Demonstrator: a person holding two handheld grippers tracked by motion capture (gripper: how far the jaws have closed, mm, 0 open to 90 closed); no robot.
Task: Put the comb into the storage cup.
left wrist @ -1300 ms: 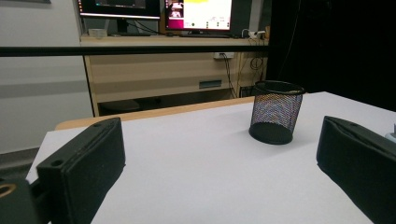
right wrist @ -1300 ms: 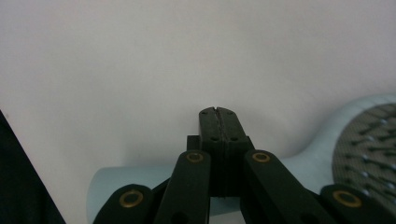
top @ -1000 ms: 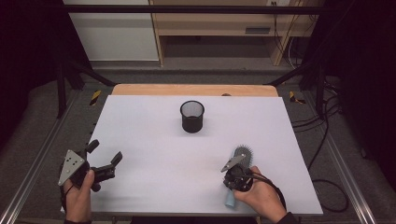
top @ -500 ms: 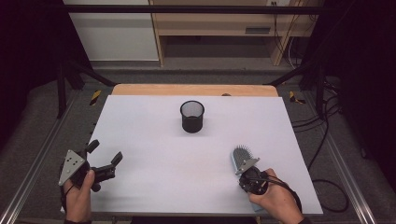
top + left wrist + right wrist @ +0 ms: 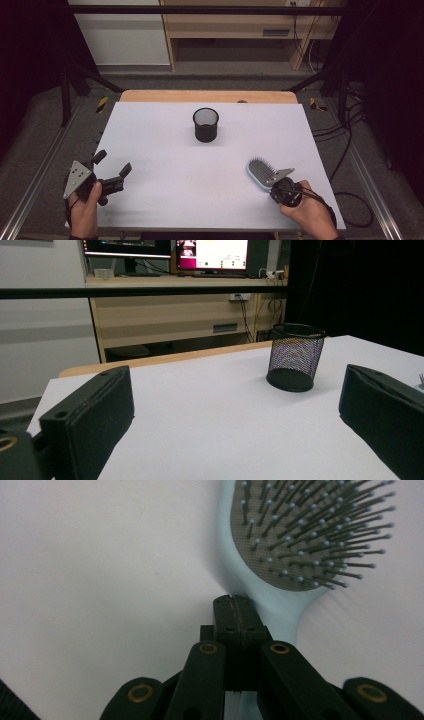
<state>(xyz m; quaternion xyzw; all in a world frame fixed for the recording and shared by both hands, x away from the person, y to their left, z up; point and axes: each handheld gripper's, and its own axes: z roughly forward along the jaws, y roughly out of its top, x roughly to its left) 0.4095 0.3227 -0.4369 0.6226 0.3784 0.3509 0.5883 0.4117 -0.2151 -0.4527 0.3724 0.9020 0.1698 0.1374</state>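
Note:
A light-blue hairbrush (image 5: 260, 171) lies bristles up on the white table (image 5: 165, 150) at the front right. My right gripper (image 5: 272, 182) sits at its handle end. In the right gripper view the jaws (image 5: 235, 605) are pressed together with no gap, just over the brush's neck (image 5: 280, 610), and the bristle head (image 5: 310, 535) lies beyond them. My left gripper (image 5: 112, 164) is at the front left, held low with its jaws wide apart and nothing between them (image 5: 235, 405). A black mesh cup (image 5: 205, 125) stands upright mid-table (image 5: 296, 357).
The table's far edge is a wooden strip (image 5: 205, 96). Beyond it are a wooden desk (image 5: 185, 315) with monitors and a black bar (image 5: 140, 291). Metal rails (image 5: 30, 200) run along both table sides, with cables (image 5: 345, 150) on the floor at right.
The right hand has shifted right and toward the front edge. The brush, tilted under the hand a second ago, now lies flat ahead of the shut jaws. The left gripper has not moved.

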